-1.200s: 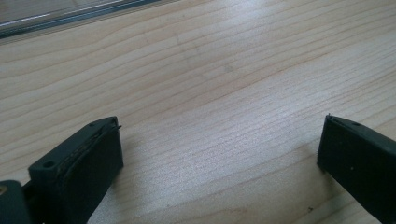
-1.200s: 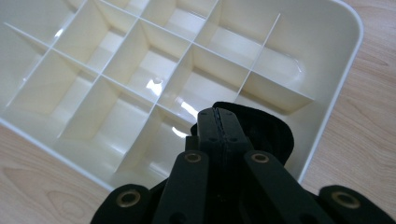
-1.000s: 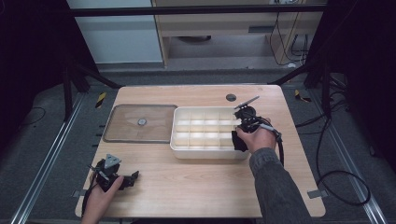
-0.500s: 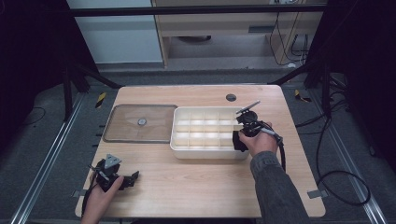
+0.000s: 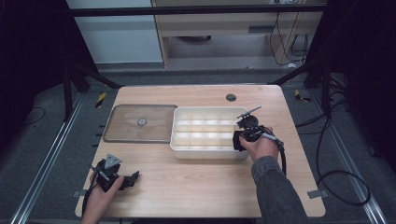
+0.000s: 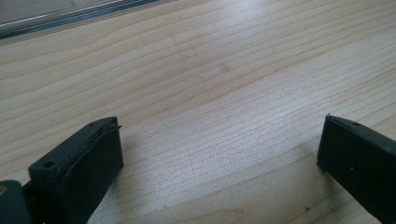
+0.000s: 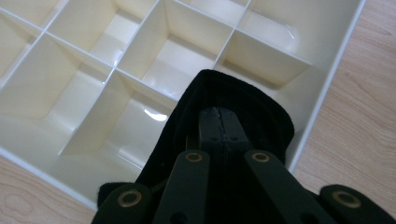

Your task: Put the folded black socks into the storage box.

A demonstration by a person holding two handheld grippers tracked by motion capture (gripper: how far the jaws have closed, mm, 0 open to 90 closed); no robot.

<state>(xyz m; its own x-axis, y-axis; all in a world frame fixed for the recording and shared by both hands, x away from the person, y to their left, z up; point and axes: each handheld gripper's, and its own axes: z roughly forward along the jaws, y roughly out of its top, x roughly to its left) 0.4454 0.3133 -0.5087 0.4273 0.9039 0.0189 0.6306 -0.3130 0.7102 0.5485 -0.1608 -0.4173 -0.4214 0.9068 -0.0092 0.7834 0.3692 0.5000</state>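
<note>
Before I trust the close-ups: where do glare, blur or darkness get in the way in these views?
High view: table evenly lit, surroundings dark, picture soft. Right gripper view: small glare spots on the glossy tray; the black cloth in the right gripper shows little texture. Left gripper view: wood grain sharp mid-frame, left gripper jaws slightly soft.

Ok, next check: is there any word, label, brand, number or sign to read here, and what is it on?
None can be read.
Divided tray: plain cream walls, no print.
Clear lid: one small round mark at its middle, too small to read.
Black cloth in the right gripper: no tag showing.
Left gripper: bare black jaws, no lettering.
Table: plain wood grain.
</note>
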